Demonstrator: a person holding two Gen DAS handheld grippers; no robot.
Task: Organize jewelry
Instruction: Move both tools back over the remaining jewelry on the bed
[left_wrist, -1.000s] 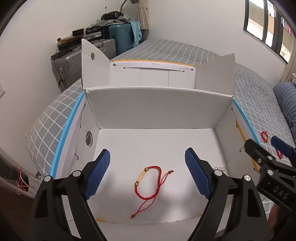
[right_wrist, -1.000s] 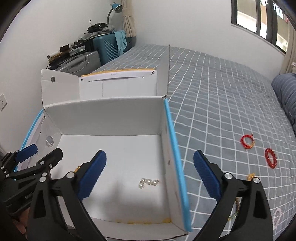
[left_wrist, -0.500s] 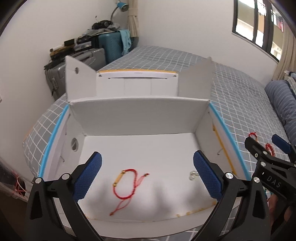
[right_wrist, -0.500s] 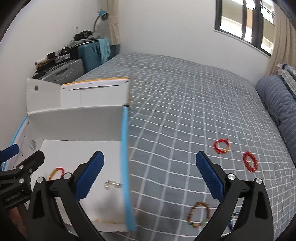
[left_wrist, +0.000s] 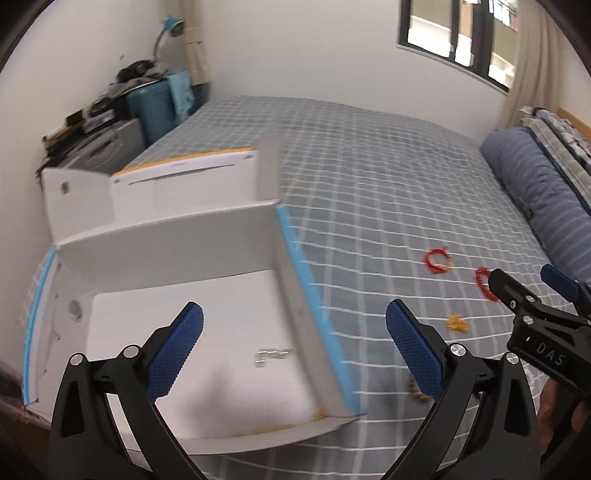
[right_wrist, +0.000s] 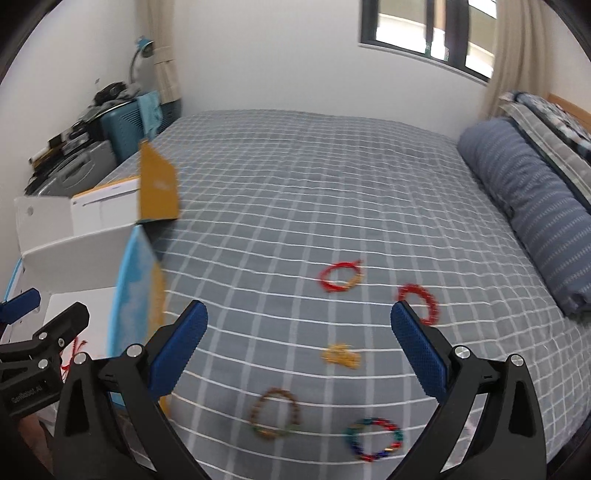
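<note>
An open white cardboard box with blue-edged walls sits on the bed at the left; it also shows in the right wrist view. A small string of pearls lies on its floor. My left gripper is open and empty above the box's right wall. My right gripper is open and empty above the bedspread. Below it lie a red cord bracelet, a red bead bracelet, a small gold piece, a brown bead bracelet and a multicoloured bead bracelet.
The grey checked bedspread stretches to the far wall. A blue striped bolster lies along the right side. Suitcases and clutter stand at the back left. The box's brown flap stands upright.
Both grippers have swung to the right, away from the box interior toward the bedspread. The red cord bracelet in the box has left the left wrist view. More loose bracelets came into view.
</note>
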